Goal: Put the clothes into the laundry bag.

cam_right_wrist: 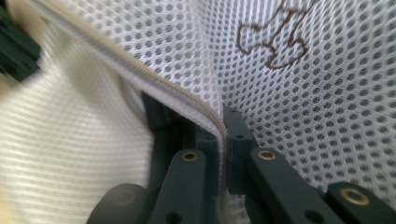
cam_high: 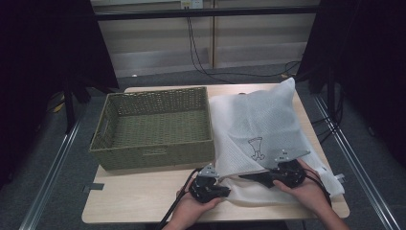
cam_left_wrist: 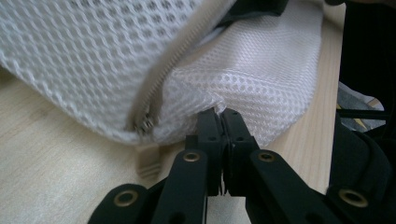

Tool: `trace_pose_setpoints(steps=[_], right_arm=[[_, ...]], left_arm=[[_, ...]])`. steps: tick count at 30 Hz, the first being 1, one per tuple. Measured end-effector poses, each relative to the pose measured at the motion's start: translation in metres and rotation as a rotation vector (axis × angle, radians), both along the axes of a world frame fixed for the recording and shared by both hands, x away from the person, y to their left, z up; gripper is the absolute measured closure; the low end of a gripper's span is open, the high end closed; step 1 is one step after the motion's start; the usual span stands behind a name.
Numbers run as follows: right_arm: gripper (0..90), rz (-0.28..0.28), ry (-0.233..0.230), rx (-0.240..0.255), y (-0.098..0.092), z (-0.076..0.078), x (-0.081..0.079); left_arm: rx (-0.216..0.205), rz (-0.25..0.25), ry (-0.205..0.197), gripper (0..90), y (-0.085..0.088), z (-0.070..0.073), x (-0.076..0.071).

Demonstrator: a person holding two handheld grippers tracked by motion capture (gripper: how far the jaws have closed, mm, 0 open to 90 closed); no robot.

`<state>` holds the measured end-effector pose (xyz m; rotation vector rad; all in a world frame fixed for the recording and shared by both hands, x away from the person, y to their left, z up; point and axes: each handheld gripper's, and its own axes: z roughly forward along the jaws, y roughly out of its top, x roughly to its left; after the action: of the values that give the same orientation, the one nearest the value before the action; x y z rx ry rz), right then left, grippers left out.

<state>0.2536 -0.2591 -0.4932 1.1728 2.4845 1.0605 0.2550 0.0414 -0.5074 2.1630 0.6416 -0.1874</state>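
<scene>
A white mesh laundry bag point(cam_high: 261, 129) lies on the right half of the wooden table point(cam_high: 143, 196), its left edge touching the right wall of the green woven basket point(cam_high: 153, 127). The bag's long axis runs from the near table edge toward the far right corner, where a pointed corner of the bag reaches the table's far edge; its right side comes close to the table's right edge. The zipper point(cam_right_wrist: 154, 81) runs along the bag's near edge, its metal slider point(cam_left_wrist: 145, 125) sitting at the left end. The left gripper point(cam_high: 225, 190) has its jaws pressed together on a fold of mesh at the bag's near left corner, beside that slider. The right gripper point(cam_high: 249, 177) pinches the zipper band, jaws closed on it, with the bag's small printed emblem point(cam_high: 256, 147) just beyond. Bare tabletop lies in front of the basket, left of the hands.
</scene>
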Motion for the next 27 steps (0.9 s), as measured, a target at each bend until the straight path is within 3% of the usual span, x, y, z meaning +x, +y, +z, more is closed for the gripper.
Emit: trace_pose_setpoints(steps=[2,6,9,14,16,18,21,23,25,27], right_arm=[[87.9,-0.001,0.027,0.028,0.002,-0.005,0.008],[88.0,-0.073,0.029,-0.009,0.014,-0.003,0.034],[88.2,-0.177,-0.026,-0.038,0.028,-0.006,0.058],[88.4,-0.333,-0.158,-0.144,0.044,-0.012,0.091],[88.5,-0.381,-0.171,-0.152,0.044,-0.014,0.1],[88.4,-0.406,-0.148,-0.152,0.047,-0.011,0.104],[88.1,-0.34,-0.128,-0.117,0.044,-0.002,0.095],[87.9,-0.272,-0.149,-0.049,0.037,0.01,0.078],[87.6,-0.229,-0.138,-0.006,0.029,0.021,0.059],[87.2,-0.16,-0.126,0.008,0.023,0.027,0.042]], left_arm=[[-0.001,0.0,0.005,88.2,0.0,0.0,0.0],[0.011,-0.024,0.005,88.6,-0.001,0.001,0.002],[0.015,-0.052,0.037,88.9,0.0,0.002,0.001],[0.009,-0.064,0.049,88.9,0.001,0.001,0.002],[-0.014,-0.063,0.063,88.9,0.001,0.0,0.002],[-0.016,-0.05,0.067,88.8,0.002,-0.001,0.003],[-0.014,-0.017,0.052,88.5,0.004,-0.001,0.005],[-0.019,-0.002,0.053,88.4,0.005,-0.001,0.007],[-0.024,0.021,0.042,88.4,0.004,-0.002,0.007],[-0.013,0.036,0.03,88.3,0.004,-0.001,0.006]])
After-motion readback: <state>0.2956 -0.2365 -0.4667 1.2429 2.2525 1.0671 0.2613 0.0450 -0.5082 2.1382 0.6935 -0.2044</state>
